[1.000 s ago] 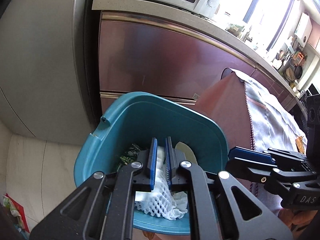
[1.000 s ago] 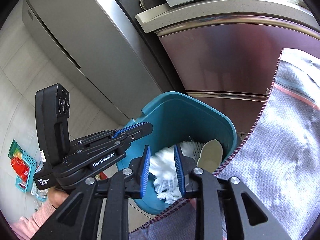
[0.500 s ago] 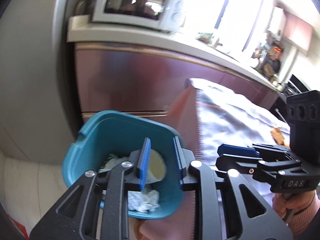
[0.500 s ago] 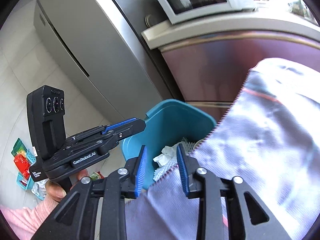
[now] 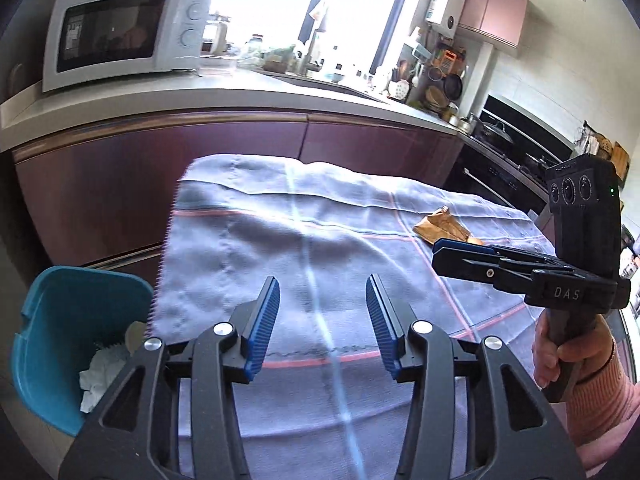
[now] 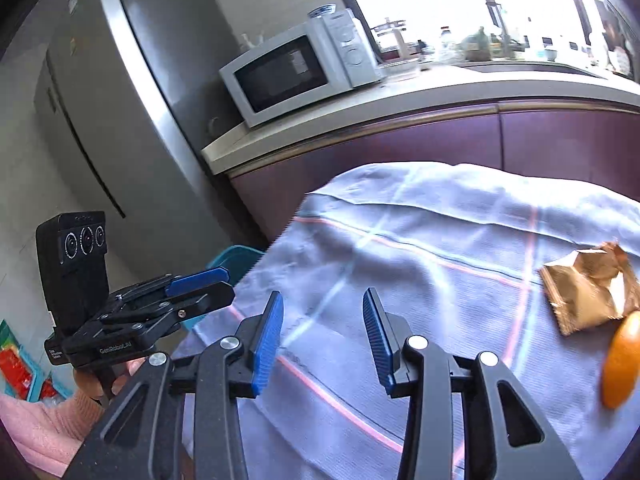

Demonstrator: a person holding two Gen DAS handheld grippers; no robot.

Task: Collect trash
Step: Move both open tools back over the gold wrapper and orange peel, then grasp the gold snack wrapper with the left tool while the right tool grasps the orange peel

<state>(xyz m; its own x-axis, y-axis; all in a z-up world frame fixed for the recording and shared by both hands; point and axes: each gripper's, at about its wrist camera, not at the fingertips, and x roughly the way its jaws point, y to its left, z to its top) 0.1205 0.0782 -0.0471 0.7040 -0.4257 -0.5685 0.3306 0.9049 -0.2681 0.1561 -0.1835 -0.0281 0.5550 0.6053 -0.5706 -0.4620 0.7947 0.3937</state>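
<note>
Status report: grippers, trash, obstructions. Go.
Left gripper and right gripper just opening, both empty. Gold wrapper and orange piece on cloth. Nothing in the way.

The teal bin [image 6: 240,255] shows only a sliver behind the tablecloth [image 6: 440,248] in the right wrist view. The orange object [image 6: 622,360] is blurred; what it is cannot be told.

Each camera rides just behind its own hand-held gripper, looking forward and down along the blue fingers, close above the cloth-covered desk [image 5: 304,240]. The left view faces the microwave [image 5: 120,32] and window, the right one the fridge [image 6: 120,112]. Both share the cloth, the microwave and the gold wrapper [image 6: 588,284].
</note>
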